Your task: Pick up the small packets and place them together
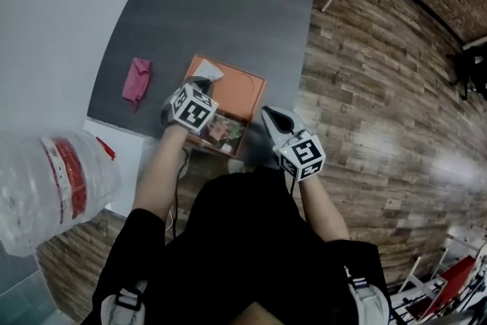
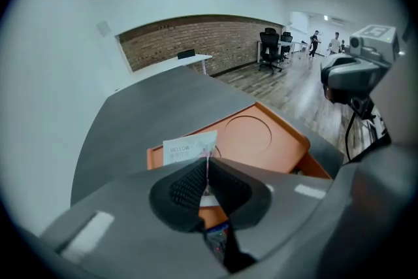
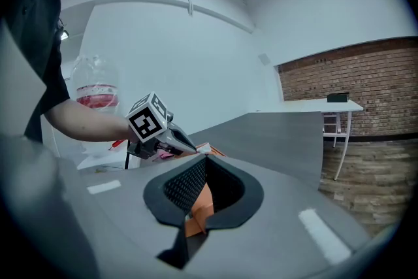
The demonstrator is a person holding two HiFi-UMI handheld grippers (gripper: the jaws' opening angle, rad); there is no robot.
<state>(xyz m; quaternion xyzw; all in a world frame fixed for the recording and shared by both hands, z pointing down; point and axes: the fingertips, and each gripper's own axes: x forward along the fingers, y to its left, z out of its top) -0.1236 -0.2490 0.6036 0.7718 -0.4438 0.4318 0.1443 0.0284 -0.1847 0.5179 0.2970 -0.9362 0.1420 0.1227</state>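
Left gripper view shows my left hand-held gripper point(image 2: 208, 165) pinched tight on a small white packet point(image 2: 189, 148). The packet's printed end sticks up past the pads, tilted, above the near edge of the orange tray point(image 2: 261, 137). From the head view that gripper hangs over the tray's near-left part on the grey table point(image 1: 228, 4). A few other packets point(image 1: 225, 130) lie bunched in the tray's near compartment, just below and to the right of it. My right hand-held gripper point(image 3: 204, 161) has its pads pressed together with nothing between them; the orange I see through the gap under the pads is only the tray beyond. It sits just off the tray's near right corner. I judge the step in hand to be the carry: one packet is lifted and not yet put with the rest. The next move calls for bringing the left jaws down over the bunch in the near compartment, low enough that the light packet does not flutter or slide away, then letting the pads part. A pink cloth point(image 1: 137, 80) lies well apart to the left and is not in the way.
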